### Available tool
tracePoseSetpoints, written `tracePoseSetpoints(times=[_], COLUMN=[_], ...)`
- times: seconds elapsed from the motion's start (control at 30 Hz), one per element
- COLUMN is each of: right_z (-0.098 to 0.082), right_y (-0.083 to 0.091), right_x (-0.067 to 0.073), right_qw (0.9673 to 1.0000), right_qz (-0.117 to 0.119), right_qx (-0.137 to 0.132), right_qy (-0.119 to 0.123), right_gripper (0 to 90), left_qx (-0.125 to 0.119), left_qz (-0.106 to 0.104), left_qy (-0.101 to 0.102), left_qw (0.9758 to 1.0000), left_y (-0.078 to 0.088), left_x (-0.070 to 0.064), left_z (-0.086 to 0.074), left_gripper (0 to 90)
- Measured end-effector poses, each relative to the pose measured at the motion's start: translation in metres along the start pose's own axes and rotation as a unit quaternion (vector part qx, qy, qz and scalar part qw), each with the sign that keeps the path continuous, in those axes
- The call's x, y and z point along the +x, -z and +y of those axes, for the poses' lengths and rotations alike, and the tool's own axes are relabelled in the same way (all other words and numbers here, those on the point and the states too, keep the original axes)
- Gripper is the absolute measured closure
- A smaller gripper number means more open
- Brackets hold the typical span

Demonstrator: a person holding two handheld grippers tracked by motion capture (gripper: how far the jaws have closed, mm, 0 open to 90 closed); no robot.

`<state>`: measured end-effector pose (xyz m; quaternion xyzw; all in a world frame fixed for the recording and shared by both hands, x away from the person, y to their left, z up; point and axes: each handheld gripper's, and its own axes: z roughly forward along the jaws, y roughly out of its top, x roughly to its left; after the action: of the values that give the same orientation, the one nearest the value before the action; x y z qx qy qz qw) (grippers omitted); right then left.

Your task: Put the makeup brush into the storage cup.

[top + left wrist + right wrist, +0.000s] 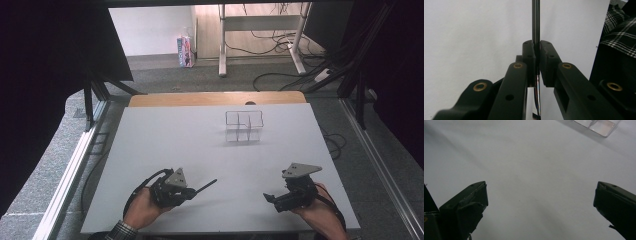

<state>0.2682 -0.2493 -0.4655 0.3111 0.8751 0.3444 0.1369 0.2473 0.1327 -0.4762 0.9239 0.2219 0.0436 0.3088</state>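
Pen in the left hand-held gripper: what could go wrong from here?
1. The pen is pinched near one end by the left hand-held gripper, with most of its length sticking out, so it could pivot or slip.
2. The clear organizer has narrow compartments; a tilted pen may catch a divider or tip it.
3. The right hand-held gripper is open and apart from the organizer, so nothing steadies it.
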Motion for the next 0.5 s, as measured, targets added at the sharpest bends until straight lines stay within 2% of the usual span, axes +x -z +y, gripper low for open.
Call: tracePoseSetpoints(times=[0.33,0.5], right_z=[0.017,0.024], right_y=[-0.009,-0.015], right_x=[0.015,0.023], right_qw=[0.9992,0.9977], right_qz=[0.026,0.038], right_qx=[0.01,0.016], right_qy=[0.029,0.053], right_gripper=[0.0,0.0], left_qx=[0.008,0.013], left_qz=[-0.009,-0.012], left_qy=[-0.013,-0.018], left_qw=[0.9999,0.9997], left_y=[-0.006,-0.009], left_x=[0.0,0.0], left_z=[0.009,0.013], left_gripper=[83.5,83.5])
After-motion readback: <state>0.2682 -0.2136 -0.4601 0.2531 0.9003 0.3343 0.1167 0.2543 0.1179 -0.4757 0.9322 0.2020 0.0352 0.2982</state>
